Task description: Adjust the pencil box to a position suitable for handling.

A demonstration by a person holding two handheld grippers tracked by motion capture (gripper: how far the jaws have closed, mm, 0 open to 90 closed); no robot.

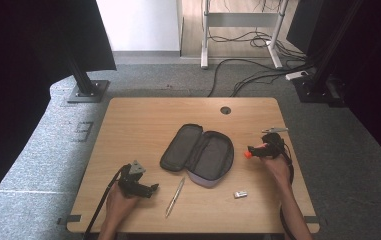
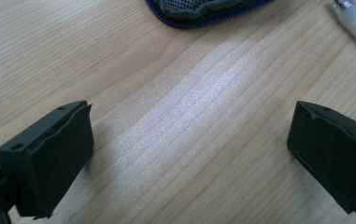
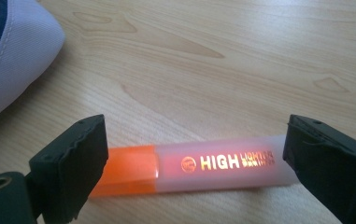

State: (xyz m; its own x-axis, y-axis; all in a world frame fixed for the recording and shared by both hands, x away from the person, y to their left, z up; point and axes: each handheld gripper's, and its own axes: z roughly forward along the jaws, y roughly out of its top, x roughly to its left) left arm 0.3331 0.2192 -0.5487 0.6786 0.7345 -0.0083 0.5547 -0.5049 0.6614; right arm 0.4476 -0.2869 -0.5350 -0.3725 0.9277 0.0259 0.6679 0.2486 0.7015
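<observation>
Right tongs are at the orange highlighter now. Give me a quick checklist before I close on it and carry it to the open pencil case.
1. Highlighter between the right tongs: ok, it lies flat on the table with a jaw at each side.
2. Right tongs open: ok, not yet clamped.
3. Grip direction: not ok, the jaws stand at the highlighter's two ends, so they would close along its length.
4. Pencil case open: ok, unzipped and spread flat.
5. Left tongs free: ok, open above bare wood.
6. Pen and the small white item off the route: ok, both lie nearer the person.
</observation>
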